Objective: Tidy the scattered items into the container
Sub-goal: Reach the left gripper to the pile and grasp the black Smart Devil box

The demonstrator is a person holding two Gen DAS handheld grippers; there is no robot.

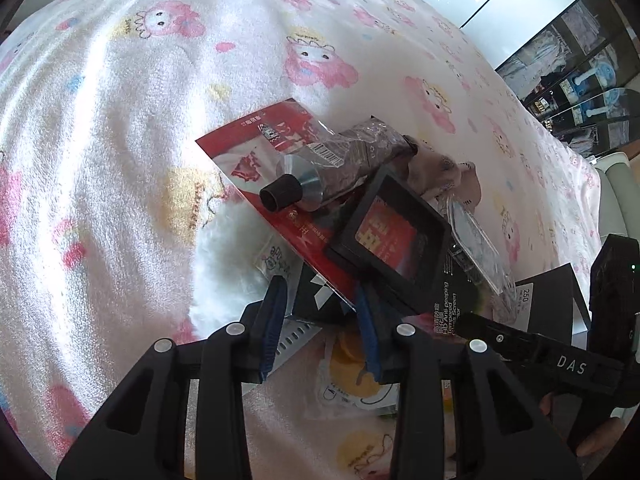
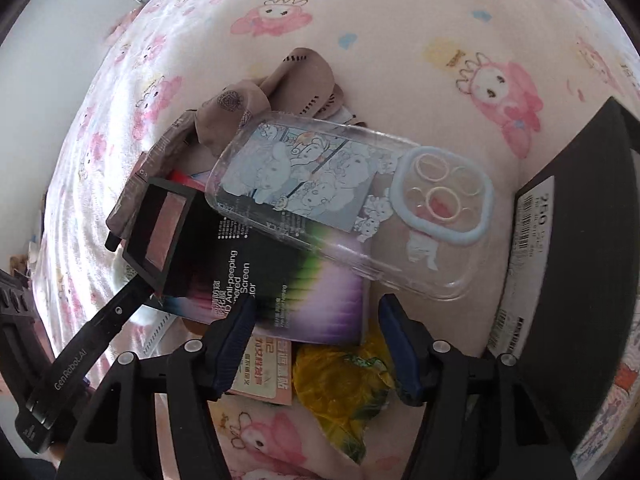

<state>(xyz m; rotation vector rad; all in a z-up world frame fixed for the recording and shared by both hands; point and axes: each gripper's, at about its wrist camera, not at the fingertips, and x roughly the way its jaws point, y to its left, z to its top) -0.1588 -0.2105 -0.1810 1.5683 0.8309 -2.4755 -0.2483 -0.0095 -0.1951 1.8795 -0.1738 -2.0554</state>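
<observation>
Across both views it's a pink cartoon-print blanket (image 1: 120, 140) with a messy pile of stuff in the middle. Biggest container-looking thing is a black box (image 2: 580, 248) at the right edge of the right wrist view; can't tell what's in it. Then a red packet (image 1: 256, 152) mid-frame, a screen protector box (image 2: 248, 276), a clear phone case (image 2: 340, 192) lying across it, a small black framed box (image 1: 396, 236), a tube (image 1: 340, 164) on the red packet. Left gripper (image 1: 320, 320) and right gripper (image 2: 316, 328) both have jaws apart, nothing pinched.
</observation>
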